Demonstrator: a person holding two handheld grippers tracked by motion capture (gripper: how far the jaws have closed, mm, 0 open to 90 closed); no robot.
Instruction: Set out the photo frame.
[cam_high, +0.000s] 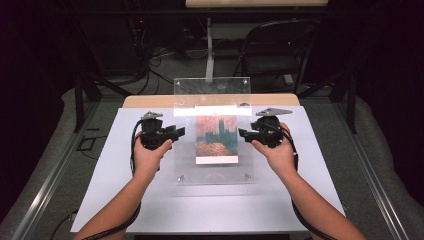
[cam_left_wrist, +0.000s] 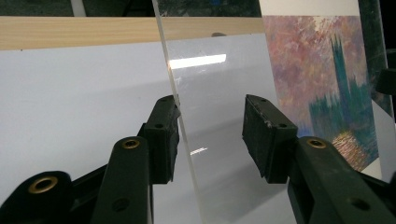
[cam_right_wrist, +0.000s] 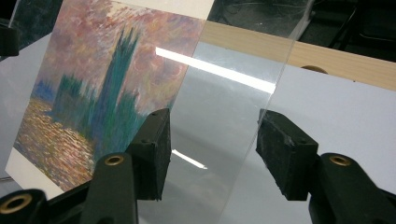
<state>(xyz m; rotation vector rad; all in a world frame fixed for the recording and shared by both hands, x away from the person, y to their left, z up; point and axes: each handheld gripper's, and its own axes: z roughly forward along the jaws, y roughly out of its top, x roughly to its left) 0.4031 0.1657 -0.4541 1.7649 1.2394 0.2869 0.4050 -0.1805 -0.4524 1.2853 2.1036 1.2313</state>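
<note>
Here the acrylic sheet (cam_high: 212, 95) stands between both fingers

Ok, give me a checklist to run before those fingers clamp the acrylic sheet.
1. Acrylic sheet edge sits between the left gripper jaws: ok.
2. Sheet edge sits between the right gripper jaws: ok.
3. Left fingers both pressing the sheet: not ok, a gap shows on one side.
4. Right fingers both pressing the sheet: not ok, a gap shows.
5. Painting print fixed to the sheet: cannot tell.
</note>
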